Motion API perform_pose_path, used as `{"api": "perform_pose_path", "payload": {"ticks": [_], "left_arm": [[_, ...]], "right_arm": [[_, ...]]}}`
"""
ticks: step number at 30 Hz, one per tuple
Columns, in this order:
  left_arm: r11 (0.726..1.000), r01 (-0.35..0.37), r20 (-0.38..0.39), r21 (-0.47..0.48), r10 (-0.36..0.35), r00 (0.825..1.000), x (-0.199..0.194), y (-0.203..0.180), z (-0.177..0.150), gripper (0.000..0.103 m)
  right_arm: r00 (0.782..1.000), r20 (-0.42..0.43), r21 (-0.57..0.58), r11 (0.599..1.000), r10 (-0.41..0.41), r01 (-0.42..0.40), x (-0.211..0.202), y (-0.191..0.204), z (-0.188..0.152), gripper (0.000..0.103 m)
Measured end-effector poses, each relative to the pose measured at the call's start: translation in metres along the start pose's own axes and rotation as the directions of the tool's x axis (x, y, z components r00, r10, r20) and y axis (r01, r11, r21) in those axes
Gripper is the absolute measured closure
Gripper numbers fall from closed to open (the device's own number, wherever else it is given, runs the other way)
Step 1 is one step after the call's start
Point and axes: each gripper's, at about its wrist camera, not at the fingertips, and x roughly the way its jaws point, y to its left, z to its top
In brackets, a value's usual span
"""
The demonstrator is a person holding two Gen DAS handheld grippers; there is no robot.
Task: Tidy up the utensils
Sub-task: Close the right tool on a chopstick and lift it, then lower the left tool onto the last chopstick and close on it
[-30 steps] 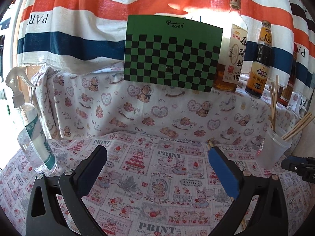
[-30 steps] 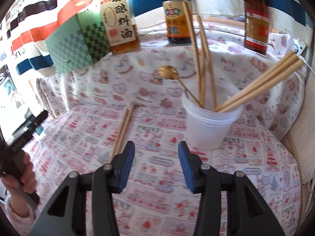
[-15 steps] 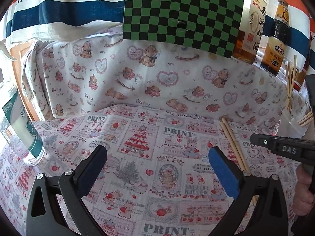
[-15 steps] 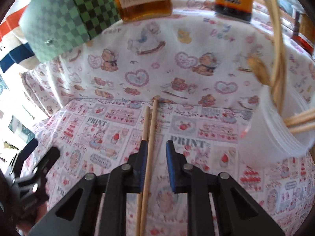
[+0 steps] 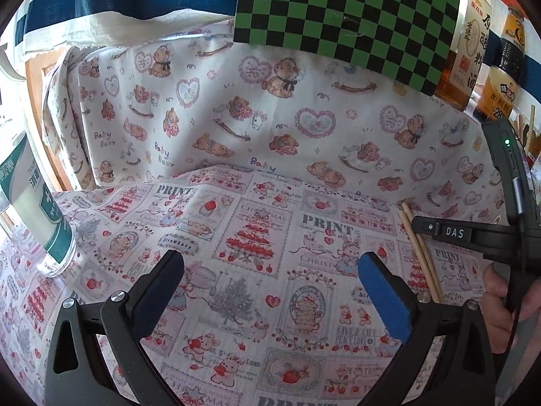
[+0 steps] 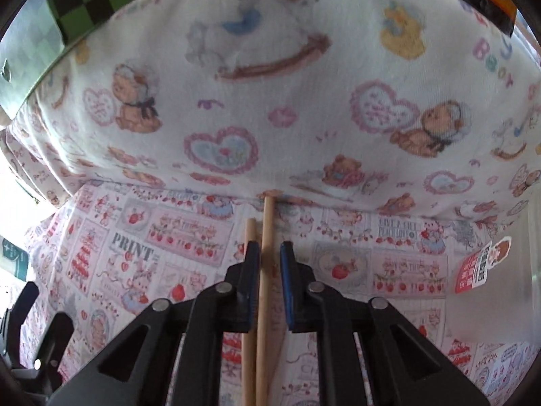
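Between your right gripper's [image 6: 270, 270] blue pads runs one of the two wooden chopsticks [image 6: 267, 253] lying on the printed tablecloth [image 5: 257, 237]; its long axis lines up almost exactly with the fingers, pointing away toward the bear-print cloth [image 6: 270, 101] at the back. The jaws are closing, narrow now, and the right-hand stick sits in the gap while its twin [image 6: 250, 233] lies just outside, against the left finger. I judge that only the one stick would be caught, so you may need to shift slightly left to gather both. Your left gripper [image 5: 270, 291] hovers over bare cloth with its fingers spread wide and nothing between them; seen from there the pair [image 5: 419, 253] lies off to its right, under your right gripper [image 5: 439, 231], so the right hand is clearly nearer
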Motion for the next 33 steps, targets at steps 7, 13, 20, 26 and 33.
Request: {"api": "perform_pose_path", "payload": {"ticks": [7, 13, 20, 26, 33], "left_arm": [[1.000, -0.011, -0.018, -0.029, 0.011, 1.000, 0.003, 0.007, 0.000, 0.001], [1.000, -0.025, -0.010, -0.001, 0.025, 1.000, 0.001, 0.005, -0.002, 0.001], [0.999, -0.048, -0.007, 0.016, 0.048, 0.999, -0.005, -0.003, -0.005, 0.001], [0.992, -0.104, -0.058, 0.068, 0.108, 0.992, -0.022, -0.018, -0.007, 0.001], [0.984, 0.002, -0.047, 0.177, 0.007, 0.999, -0.039, -0.073, 0.017, 0.001]], "right_arm": [[1.000, -0.001, -0.020, 1.000, -0.009, 0.009, 0.013, 0.006, 0.005, 0.090], [0.998, 0.000, -0.074, 0.996, -0.055, 0.055, 0.022, 0.021, 0.006, 0.096], [0.967, 0.247, -0.164, 0.981, -0.062, 0.105, -0.062, 0.030, -0.027, 0.097], [0.862, 0.506, -0.117, 0.993, 0.038, 0.026, -0.171, 0.009, -0.048, 0.097], [0.746, 0.665, -0.090, 0.995, 0.034, 0.035, -0.241, -0.016, -0.060, 0.097]]}}
